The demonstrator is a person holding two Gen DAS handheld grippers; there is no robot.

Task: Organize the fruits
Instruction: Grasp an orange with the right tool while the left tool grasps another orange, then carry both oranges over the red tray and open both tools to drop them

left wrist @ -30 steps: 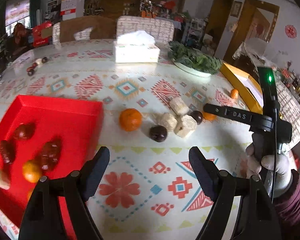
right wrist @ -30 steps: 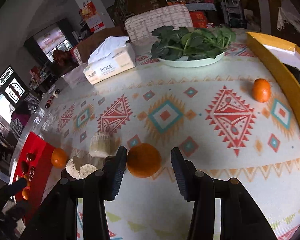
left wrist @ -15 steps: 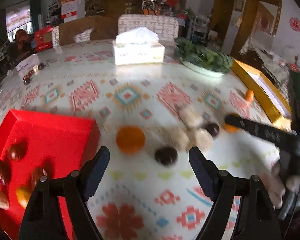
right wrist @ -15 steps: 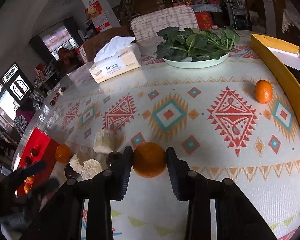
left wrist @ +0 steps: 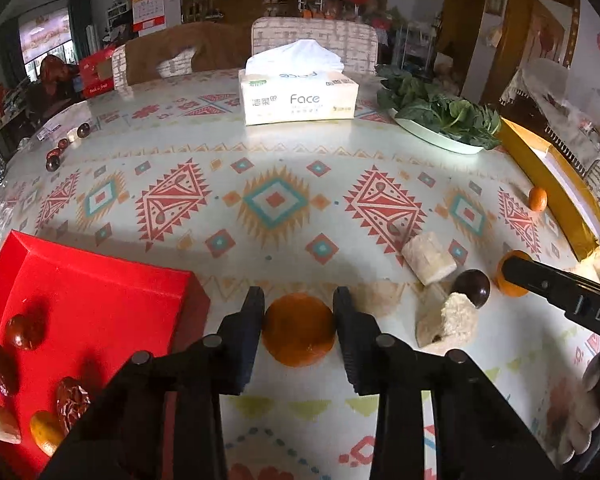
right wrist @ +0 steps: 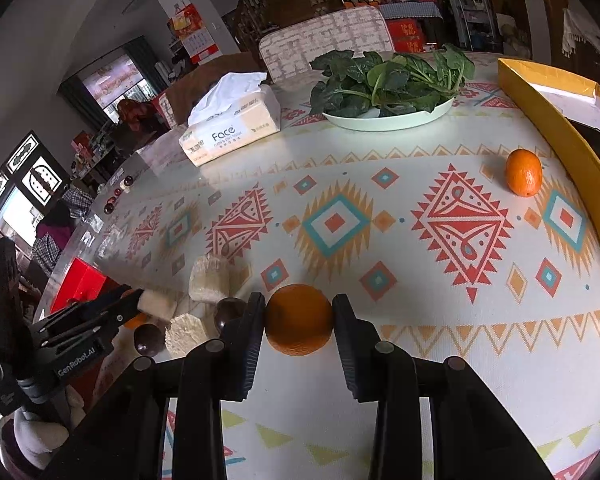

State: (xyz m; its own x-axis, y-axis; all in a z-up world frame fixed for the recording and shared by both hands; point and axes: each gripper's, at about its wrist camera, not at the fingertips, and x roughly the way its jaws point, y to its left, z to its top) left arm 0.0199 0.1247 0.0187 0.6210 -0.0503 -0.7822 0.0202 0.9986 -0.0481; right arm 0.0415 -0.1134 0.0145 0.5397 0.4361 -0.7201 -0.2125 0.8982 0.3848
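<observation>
My left gripper point(left wrist: 298, 310) is shut on an orange point(left wrist: 299, 330) that rests on the patterned tablecloth, just right of the red tray point(left wrist: 100, 304). My right gripper point(right wrist: 299, 314) is shut on a second orange point(right wrist: 299, 319). That orange point(left wrist: 508, 280) also shows in the left wrist view behind the right gripper's finger. Between the two lie pale sugarcane chunks point(left wrist: 429, 258) and a dark round fruit point(left wrist: 473, 286). The tray holds dates, a small orange point(left wrist: 46, 432) and a cane piece. A third orange point(right wrist: 523, 173) lies by the yellow box point(right wrist: 556, 132).
A tissue box point(left wrist: 298, 98) and a plate of greens point(left wrist: 440, 114) stand at the far side of the table. Small dark fruits point(left wrist: 56, 156) lie at the far left edge. Chairs stand behind the table.
My left gripper moved forward to the orange and closed on it. My right gripper closed its jaws on the other orange.
</observation>
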